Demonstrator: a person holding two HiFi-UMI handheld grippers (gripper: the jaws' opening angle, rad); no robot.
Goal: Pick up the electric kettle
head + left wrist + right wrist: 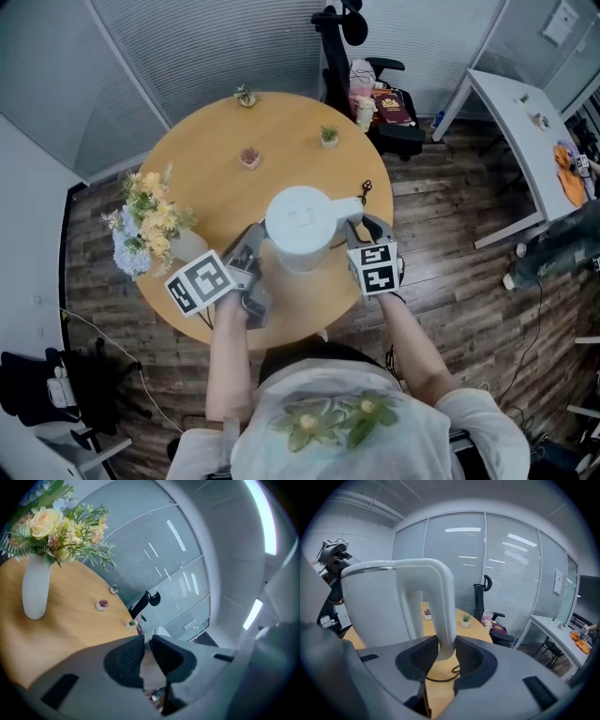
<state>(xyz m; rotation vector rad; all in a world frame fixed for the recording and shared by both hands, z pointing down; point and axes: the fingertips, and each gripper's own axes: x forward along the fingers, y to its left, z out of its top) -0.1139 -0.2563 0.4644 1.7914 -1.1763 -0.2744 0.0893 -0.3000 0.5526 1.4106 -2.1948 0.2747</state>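
Note:
The white electric kettle [300, 223] stands out over the round wooden table [197, 159], its lid facing me. My right gripper [361, 229] is at its right side, shut on the curved white handle [440, 602], whose lower end sits between the black pads [471, 660]. My left gripper [256, 244] lies against the kettle's left side. Its jaws [146, 639] are nearly together with only a thin slit, and I see nothing between them. The kettle's body [370, 606] hides its underside and whatever is below it.
A white vase of flowers [150, 225] stands at the table's left edge, close to my left gripper. Three small potted plants [249, 157] sit toward the far side. A black cord [445, 674] lies on the table right of the kettle. An office chair [375, 94] and a white desk [525, 141] stand beyond.

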